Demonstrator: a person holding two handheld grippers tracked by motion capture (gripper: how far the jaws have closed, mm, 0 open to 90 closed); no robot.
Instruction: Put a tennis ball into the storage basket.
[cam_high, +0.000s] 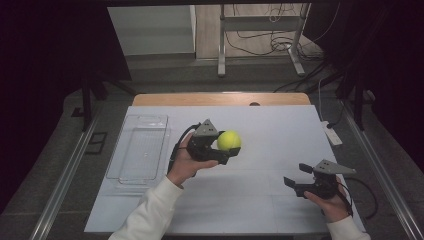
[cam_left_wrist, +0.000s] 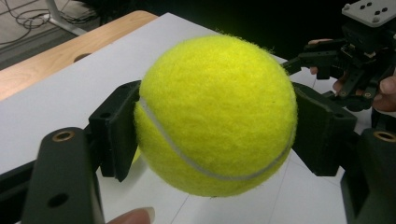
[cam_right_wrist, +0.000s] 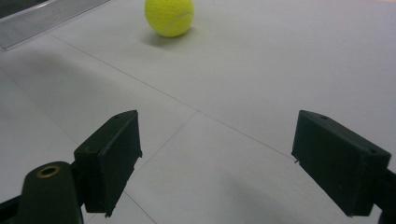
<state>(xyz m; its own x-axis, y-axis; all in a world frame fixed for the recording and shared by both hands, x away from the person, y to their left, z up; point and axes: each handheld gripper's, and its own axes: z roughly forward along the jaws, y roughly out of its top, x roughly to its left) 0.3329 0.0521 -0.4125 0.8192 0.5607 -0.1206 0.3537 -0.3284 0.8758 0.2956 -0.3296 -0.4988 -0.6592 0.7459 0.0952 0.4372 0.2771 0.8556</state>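
The left gripper (cam_left_wrist: 215, 130) jaws clamp a yellow tennis ball (cam_left_wrist: 215, 114) above the white table (cam_left_wrist: 70, 88).

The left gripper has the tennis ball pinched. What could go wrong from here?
1. The left gripper holds the tennis ball only by flat pads on its round, fuzzy sides; slight loosening could let it slip out.
2. The table shows no raised edge, so a dropped ball would probably roll off.
3. The right gripper is open and off to the side, probably unable to catch it.
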